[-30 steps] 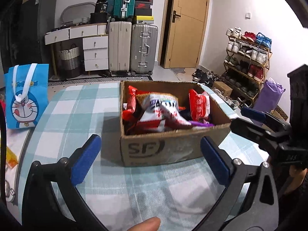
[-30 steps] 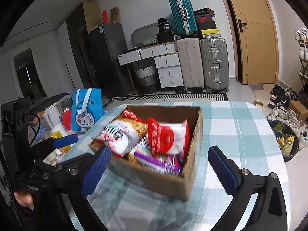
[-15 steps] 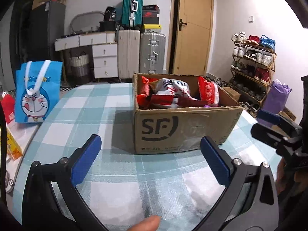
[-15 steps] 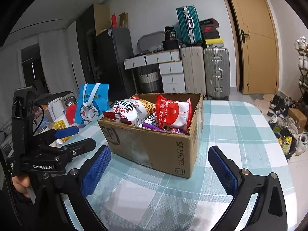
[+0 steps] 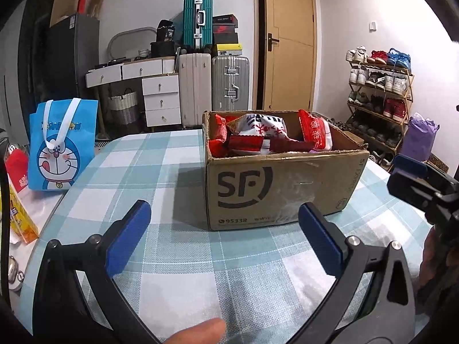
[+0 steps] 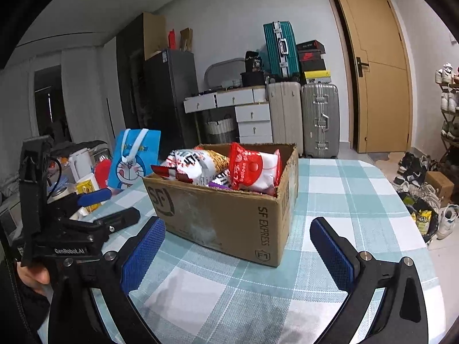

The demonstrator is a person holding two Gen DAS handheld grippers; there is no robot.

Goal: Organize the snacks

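A brown cardboard box (image 5: 275, 189) (image 6: 226, 215) marked SF stands on the checked tablecloth, filled with several snack bags. A red and white bag (image 5: 315, 134) (image 6: 254, 169) stands upright at its right end, and a white printed bag (image 5: 258, 127) (image 6: 198, 164) lies beside it. My left gripper (image 5: 223, 238) is open and empty, low over the cloth just in front of the box. Off the box's near right corner my right gripper (image 6: 236, 248) is open and empty too. Each gripper shows at the edge of the other's view.
A blue cartoon tote bag (image 5: 61, 146) (image 6: 133, 157) stands at the table's left edge, with yellow packets (image 5: 21, 223) and a red item (image 5: 17, 169) beside it. Suitcases (image 5: 213, 89) and drawers stand by the far wall; a shoe rack (image 5: 378, 91) is at the right.
Both grippers have dropped from looking down into the box to low over the table, so the box's side faces me. Both stay open and empty.
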